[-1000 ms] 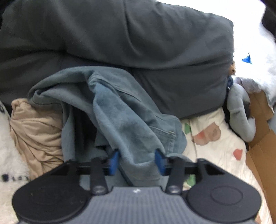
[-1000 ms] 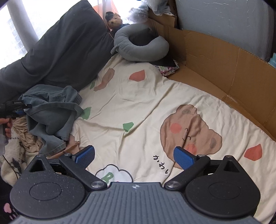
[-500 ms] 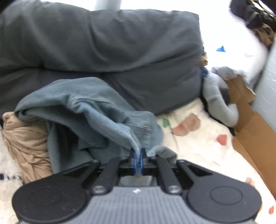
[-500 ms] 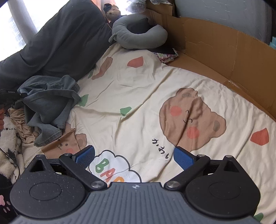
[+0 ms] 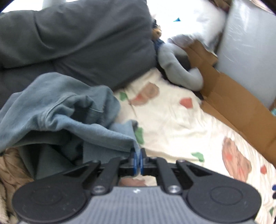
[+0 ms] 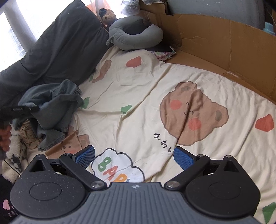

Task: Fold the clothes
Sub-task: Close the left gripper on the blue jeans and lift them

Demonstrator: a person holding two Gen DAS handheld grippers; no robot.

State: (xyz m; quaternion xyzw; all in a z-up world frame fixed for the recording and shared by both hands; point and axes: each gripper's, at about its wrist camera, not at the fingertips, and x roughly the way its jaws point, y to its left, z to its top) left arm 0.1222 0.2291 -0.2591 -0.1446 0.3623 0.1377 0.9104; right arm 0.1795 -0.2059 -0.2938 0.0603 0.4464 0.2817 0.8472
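A crumpled pair of blue-grey jeans [image 5: 57,106] lies heaped at the left edge of the cream bear-print bedsheet [image 5: 172,120]. My left gripper [image 5: 138,160] is shut on a fold of the denim, which stretches taut from its blue pads back to the heap. In the right wrist view the same jeans [image 6: 51,105] sit at the left, with the left gripper's black body [image 6: 19,110] and a hand beside them. My right gripper [image 6: 133,156] hovers open over the sheet [image 6: 155,86] near the printed cloud, nothing between its fingers.
A dark grey duvet [image 6: 57,51] bulks along the far left. A grey U-shaped pillow [image 6: 136,34] and a teddy bear [image 6: 107,15] lie at the head. Cardboard [image 6: 224,46] lines the right side. A beige garment [image 5: 10,167] lies under the jeans.
The left jaws closed on the denim fold and then pulled it to the right over the sheet. The right gripper sank closer to the sheet, still open.
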